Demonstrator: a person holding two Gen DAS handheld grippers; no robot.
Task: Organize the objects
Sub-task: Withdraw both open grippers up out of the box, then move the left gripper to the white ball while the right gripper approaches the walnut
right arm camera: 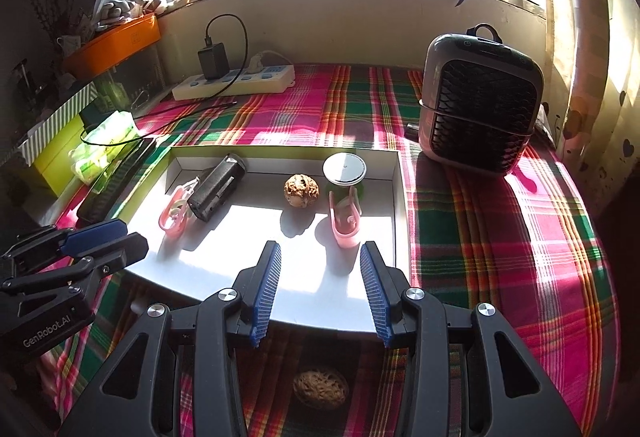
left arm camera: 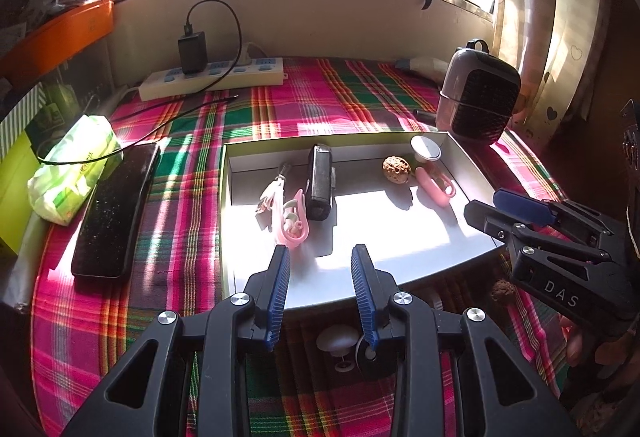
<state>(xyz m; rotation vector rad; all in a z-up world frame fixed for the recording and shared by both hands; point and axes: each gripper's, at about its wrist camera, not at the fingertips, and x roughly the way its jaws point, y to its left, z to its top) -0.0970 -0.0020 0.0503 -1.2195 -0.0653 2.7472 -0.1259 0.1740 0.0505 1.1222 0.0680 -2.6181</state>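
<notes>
A shallow white tray [left arm camera: 400, 237] [right arm camera: 312, 289] lies on the plaid cloth. It holds a pink clip [left arm camera: 294, 221] [right arm camera: 174, 215], a black device [left arm camera: 320, 183] [right arm camera: 218, 186], a walnut [left arm camera: 396, 169] [right arm camera: 301, 190], a small silver-lidded jar [left arm camera: 426, 149] [right arm camera: 345, 169] and pink snips [left arm camera: 436, 187] [right arm camera: 345, 223]. A second walnut [right arm camera: 320, 391] [left arm camera: 502, 291] rests on the cloth in front of the tray, below my right gripper. My left gripper [left arm camera: 322, 253] [right arm camera: 120, 239] and right gripper [right arm camera: 320, 251] [left arm camera: 500, 211] hover side by side over the tray's near edge, both open and holding nothing.
A white knob-like piece [left arm camera: 338, 341] lies on the cloth under my left gripper. A small fan [right arm camera: 480, 105] stands at the back right. A power strip [left arm camera: 212, 77] sits by the wall, with a black case [left arm camera: 116, 209] and tissue pack [left arm camera: 72, 169] left of the tray.
</notes>
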